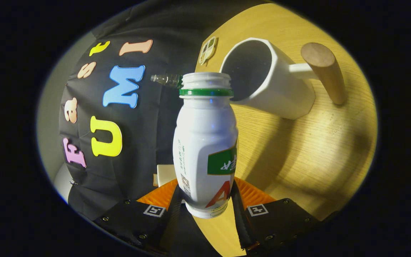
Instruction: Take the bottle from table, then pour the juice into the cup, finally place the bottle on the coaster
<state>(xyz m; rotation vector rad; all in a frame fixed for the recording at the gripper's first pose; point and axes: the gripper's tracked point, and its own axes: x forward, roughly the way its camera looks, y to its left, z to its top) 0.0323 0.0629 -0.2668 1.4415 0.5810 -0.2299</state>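
Holding: your gripper (205, 203) pinches the white plastic bottle (205, 142) between both fingers.
Bottle mouth: uncapped, just beside the cup (273, 82) rim.
Cup: white, faceted, wooden handle.
Table (316, 153): pale wood grain.

I see the white bottle (205, 142), uncapped with a green neck ring, tipped so its open mouth meets the rim of the white cup (268, 80). The cup has a wooden handle and stands on the wooden table (309, 157).
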